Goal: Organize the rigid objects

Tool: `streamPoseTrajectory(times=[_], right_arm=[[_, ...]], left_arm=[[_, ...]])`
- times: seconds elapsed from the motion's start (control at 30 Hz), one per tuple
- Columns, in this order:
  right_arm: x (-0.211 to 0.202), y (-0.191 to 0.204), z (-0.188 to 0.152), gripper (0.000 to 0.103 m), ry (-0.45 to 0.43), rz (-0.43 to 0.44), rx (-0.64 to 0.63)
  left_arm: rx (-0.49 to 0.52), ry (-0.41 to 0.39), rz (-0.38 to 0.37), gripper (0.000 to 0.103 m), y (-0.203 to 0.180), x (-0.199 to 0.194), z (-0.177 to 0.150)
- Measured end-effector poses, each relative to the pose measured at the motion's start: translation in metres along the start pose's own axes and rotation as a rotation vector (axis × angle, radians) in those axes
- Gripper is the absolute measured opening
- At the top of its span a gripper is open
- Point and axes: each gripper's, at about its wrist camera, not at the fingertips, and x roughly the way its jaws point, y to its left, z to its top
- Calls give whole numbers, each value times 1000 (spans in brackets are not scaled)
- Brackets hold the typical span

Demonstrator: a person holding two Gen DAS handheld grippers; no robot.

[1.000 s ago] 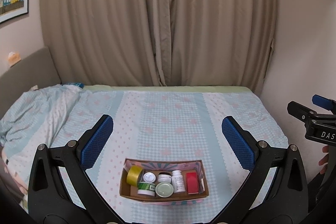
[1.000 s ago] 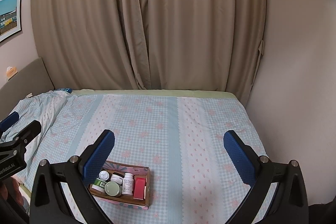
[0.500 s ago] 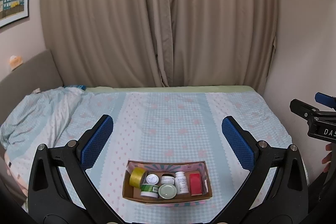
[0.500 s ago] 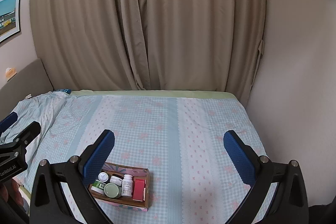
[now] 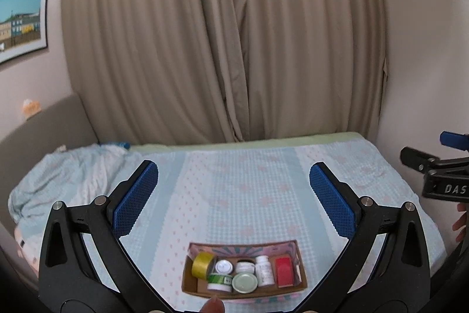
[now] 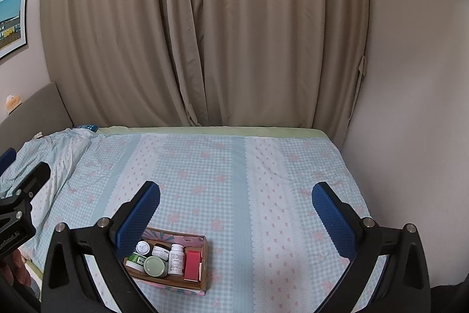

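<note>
**Kid:** Both grippers are spread wide and hold nothing. The left gripper (image 5: 233, 197) hangs up over the bed (image 5: 263, 184), and so does the right gripper (image 6: 236, 206). Neither one touches anything.

**Friend:** Where is the stuff?

**Kid:** It sits in a small cardboard box (image 5: 244, 291) on the bed, close to the near edge. In the left view the box is right in the middle, between the two fingers. In the right view the box (image 6: 202, 251) is off to the left, partly behind the left blue pad (image 6: 137, 217).

**Friend:** What is in it?

**Kid:** A yellow tape roll (image 5: 202, 264), some little jars, a jar with a pale green lid (image 5: 244, 282), a white bottle (image 5: 264, 270) and a red box (image 5: 283, 272). The left view shows the tape roll. The right view hides it.

**Friend:** Anything else one view shows?

**Kid:** The left view shows the right gripper's black body at the right edge, with a few fingertips (image 5: 460, 222) under it. The right view shows the left gripper's body at the left edge, above the rumpled blanket (image 6: 55, 154). The left view also shows a fingertip (image 5: 214, 305) at the bottom.
</note>
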Motion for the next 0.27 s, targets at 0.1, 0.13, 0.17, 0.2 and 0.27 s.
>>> streamPoseTrajectory(times=[0.1, 0.13, 0.17, 0.2, 0.27], right_arm=[[0, 0, 0, 103, 3, 1, 2], [1, 0, 0, 103, 4, 2, 2], [1, 0, 0, 103, 5, 2, 2], [1, 0, 0, 103, 6, 1, 2], [1, 0, 1, 103, 6, 1, 3]], left_arm=[[-2, -27, 14, 103, -3, -4, 1], [-3, -31, 17, 103, -3, -4, 1], [-7, -35, 15, 103, -3, -4, 1], [-10, -35, 10, 103, -4, -2, 1], [-21, -27, -8, 103, -5, 0, 1]])
